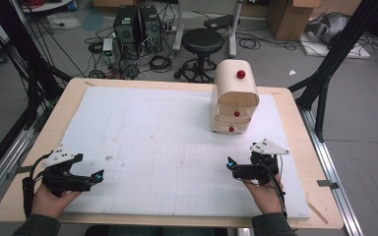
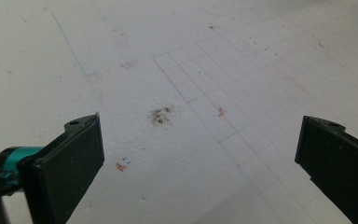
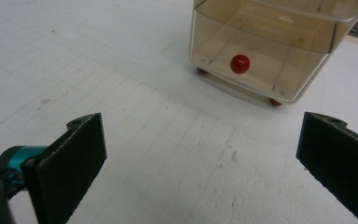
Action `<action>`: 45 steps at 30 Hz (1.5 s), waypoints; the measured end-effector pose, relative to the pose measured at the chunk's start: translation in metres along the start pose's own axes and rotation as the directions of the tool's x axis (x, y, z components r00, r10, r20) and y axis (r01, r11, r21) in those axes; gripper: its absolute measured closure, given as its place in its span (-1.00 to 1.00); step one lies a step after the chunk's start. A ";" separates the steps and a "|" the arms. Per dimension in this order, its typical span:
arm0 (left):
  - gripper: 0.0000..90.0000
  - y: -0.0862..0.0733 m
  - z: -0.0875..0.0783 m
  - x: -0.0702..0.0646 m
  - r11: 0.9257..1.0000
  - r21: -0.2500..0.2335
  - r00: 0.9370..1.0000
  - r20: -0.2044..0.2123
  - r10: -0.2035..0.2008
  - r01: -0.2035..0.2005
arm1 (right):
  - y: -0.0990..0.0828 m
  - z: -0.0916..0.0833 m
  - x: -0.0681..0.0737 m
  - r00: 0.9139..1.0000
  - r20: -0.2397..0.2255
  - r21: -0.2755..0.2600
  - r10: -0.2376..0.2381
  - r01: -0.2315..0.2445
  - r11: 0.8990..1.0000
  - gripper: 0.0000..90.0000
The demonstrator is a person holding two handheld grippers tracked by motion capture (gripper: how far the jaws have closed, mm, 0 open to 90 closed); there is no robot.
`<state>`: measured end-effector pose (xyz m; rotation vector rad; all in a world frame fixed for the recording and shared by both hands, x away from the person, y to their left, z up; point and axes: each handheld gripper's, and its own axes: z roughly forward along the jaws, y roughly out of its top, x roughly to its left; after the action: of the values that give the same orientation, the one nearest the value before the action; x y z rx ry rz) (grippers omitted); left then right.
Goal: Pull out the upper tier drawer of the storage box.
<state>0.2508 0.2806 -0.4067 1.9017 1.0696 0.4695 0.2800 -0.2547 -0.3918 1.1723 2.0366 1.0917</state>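
1. You are holding the left gripper [image 1: 97, 175] low over the near-left part of the white gridded mat [image 1: 152, 132], with your left hand [image 1: 49, 199] wrapped around its body at the table's near edge.
2. In the left gripper view, its two black jaws are standing spread wide with nothing between them; they are framing bare mat, a small dark smudge [image 2: 161, 115] and a tiny red mark [image 2: 220, 111] on the grid lines.
3. You are holding the right gripper [image 1: 230, 164] over the near-right part of the mat, your right hand [image 1: 263, 191] gripping it from below, the grey three-cornered plate [image 1: 268, 147] sitting on top.
4. In the right gripper view, its jaws are likewise gaping wide and gripping nothing.
5. The small drawer chest [image 1: 234, 98] is standing upright on the far-right part of the mat, well apart from the left gripper and nearer to the right one, though not touching it.
6. It is showing three red knobs in the high view, one on the rounded top front and one on each of the two lower drawers.
7. The right gripper is pointing toward the chest: its view is showing the bottom drawer [image 3: 265, 51], translucent and brownish, with its red knob [image 3: 240, 64] facing you and small red feet peeking out under the base.
8. The drawers are appearing pushed in, flush with the chest's front.
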 end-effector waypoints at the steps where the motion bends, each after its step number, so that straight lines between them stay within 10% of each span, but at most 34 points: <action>1: -0.96 0.000 0.000 0.000 1.000 -0.002 1.000 0.000 -0.001 0.001 | 0.001 0.001 0.001 1.000 0.008 -0.002 0.001 -0.001 1.000 -0.99; 45: -0.96 0.003 0.002 0.003 1.000 -0.005 1.000 0.003 -0.007 0.007 | 0.046 0.028 0.013 0.970 0.221 -0.225 0.103 -0.052 0.973 -0.88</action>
<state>0.2550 0.2816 -0.4058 1.8930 1.0711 0.4650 0.3157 -0.2196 -0.3683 1.2133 1.6610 1.1260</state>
